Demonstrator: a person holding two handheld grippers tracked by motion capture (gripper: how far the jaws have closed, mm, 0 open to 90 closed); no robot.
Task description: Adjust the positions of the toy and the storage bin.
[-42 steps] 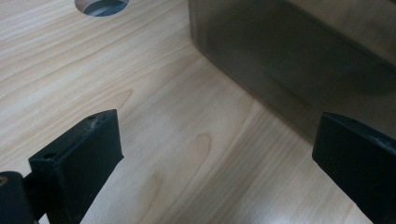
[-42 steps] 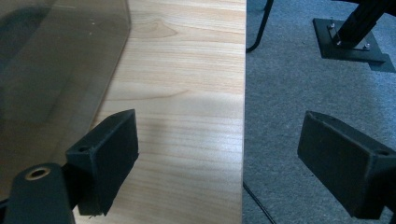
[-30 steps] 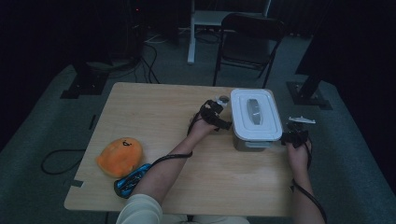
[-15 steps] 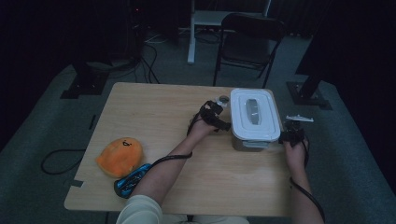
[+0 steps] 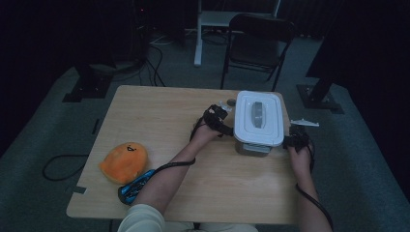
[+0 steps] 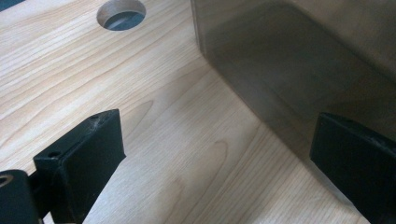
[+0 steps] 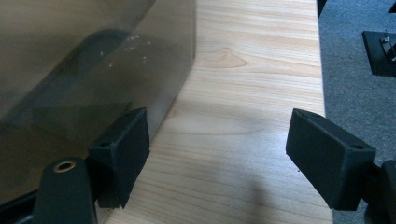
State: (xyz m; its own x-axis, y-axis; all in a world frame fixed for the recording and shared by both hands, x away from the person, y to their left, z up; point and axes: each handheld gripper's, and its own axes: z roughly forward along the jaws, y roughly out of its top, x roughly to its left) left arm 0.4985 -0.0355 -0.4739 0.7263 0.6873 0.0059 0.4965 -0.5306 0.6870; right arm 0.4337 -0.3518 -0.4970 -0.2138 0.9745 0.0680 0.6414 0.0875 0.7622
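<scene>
Two grippers flank one lidded container (image 5: 258, 124), which stands on the table (image 5: 159, 121) near its far right corner and serves here as the landmark. Well to the container's left, near the table's front left corner, lie an orange plush toy (image 5: 124, 161) and, just beside it, a blue tool (image 5: 135, 185). Just left of the container, the left gripper (image 5: 223, 122) is released, jaws spread wide; in the left gripper view one jaw sits close against the smoky wall (image 6: 299, 70), the other over bare wood. Behind the container's left corner is a round hole (image 6: 121, 14) in the table. Just right of the container, the right gripper (image 5: 289, 141) has been narrowing its jaws, yet nothing lies between them; one jaw rests beside the wall (image 7: 93, 70), the other near the table's edge. My judgement: the wall is smooth, so pads pressing unevenly could slip or tip the container, and a sideways shove might send it off the nearby right edge.
</scene>
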